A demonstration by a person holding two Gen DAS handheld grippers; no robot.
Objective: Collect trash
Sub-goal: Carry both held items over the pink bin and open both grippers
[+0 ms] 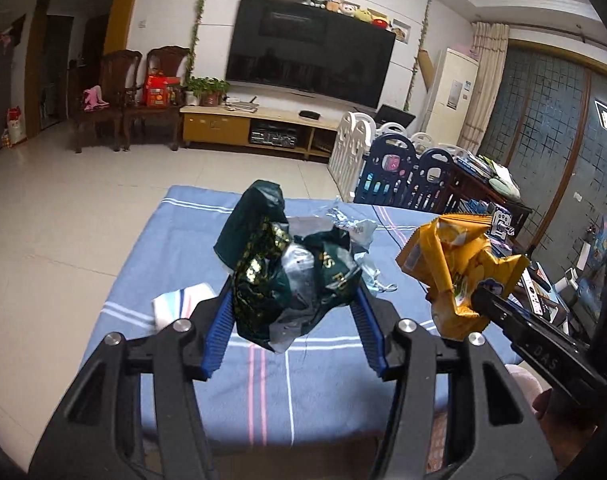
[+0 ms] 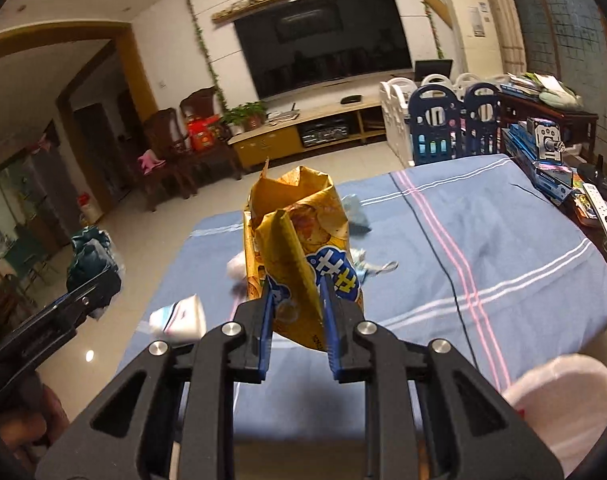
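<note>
A crumpled dark green snack bag (image 1: 287, 276) hangs above the blue striped cloth (image 1: 175, 240), and my left gripper (image 1: 295, 300) is shut on it, its blue pads pressing both sides. In the right wrist view my right gripper (image 2: 295, 284) is shut on an upright yellow chip bag (image 2: 299, 232), also lifted off the cloth (image 2: 503, 248). The yellow bag (image 1: 455, 264) shows at the right of the left wrist view. Still on the cloth lie a small white striped carton (image 2: 181, 316), a silvery wrapper (image 1: 343, 220) and a pale blue crumpled wrapper (image 2: 355, 216).
A black cable (image 2: 447, 264) runs across the cloth. A side table with remotes (image 2: 603, 216) and boxes stands at the right. A blue and white playpen fence (image 1: 387, 168) is behind the table. Tiled floor (image 1: 63, 216) spreads to the left, with chairs (image 1: 119, 96) and a TV stand (image 1: 255, 124) beyond.
</note>
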